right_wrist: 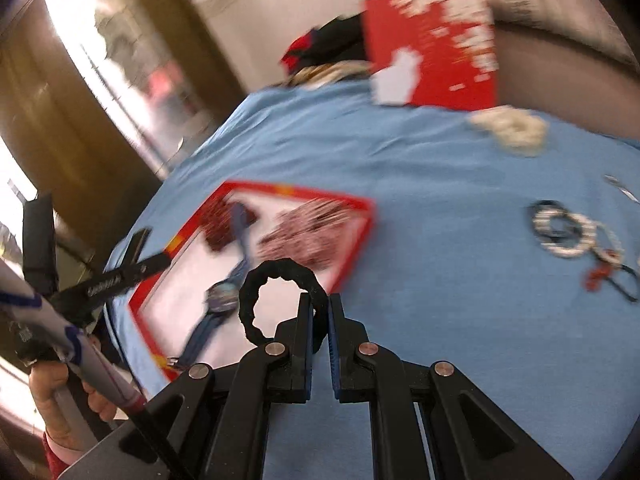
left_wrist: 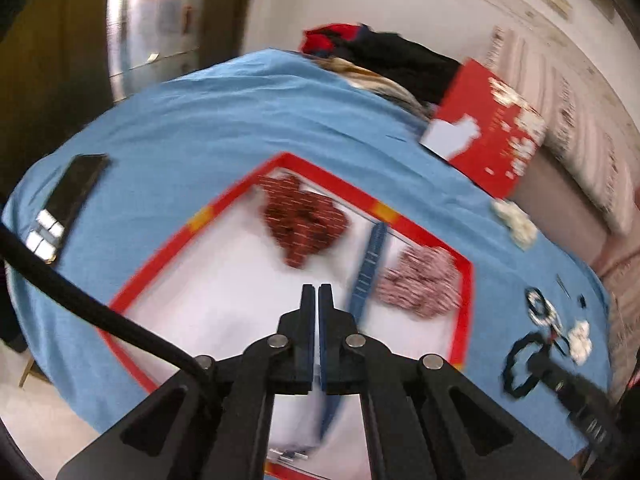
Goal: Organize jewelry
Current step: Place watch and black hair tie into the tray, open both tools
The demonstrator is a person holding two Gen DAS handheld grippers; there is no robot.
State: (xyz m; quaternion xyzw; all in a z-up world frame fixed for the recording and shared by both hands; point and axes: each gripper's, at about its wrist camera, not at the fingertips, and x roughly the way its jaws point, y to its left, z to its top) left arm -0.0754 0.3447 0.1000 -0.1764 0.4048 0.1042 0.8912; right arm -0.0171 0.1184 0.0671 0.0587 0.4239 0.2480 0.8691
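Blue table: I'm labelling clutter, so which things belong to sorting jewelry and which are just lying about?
Job: black ring in right gripper, red tray, blue watch, bracelets.
Lying about: phone, red box, clothes.

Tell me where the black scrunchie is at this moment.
The black scrunchie is pinched in the right gripper, above the blue cloth just right of the red-rimmed tray, near the blue watch.

a black, bumpy ring-shaped bracelet (right_wrist: 280, 300) stands upright, pinched at its right side above the blue cloth. a red-rimmed white tray (left_wrist: 464, 312) holds a dark red beaded pile (left_wrist: 302, 218), a pink-and-white beaded pile (left_wrist: 420, 282) and a blue-strapped wristwatch (right_wrist: 222, 298) lying between them. black and white beaded bracelets (right_wrist: 564, 230) lie tangled well apart from the tray.
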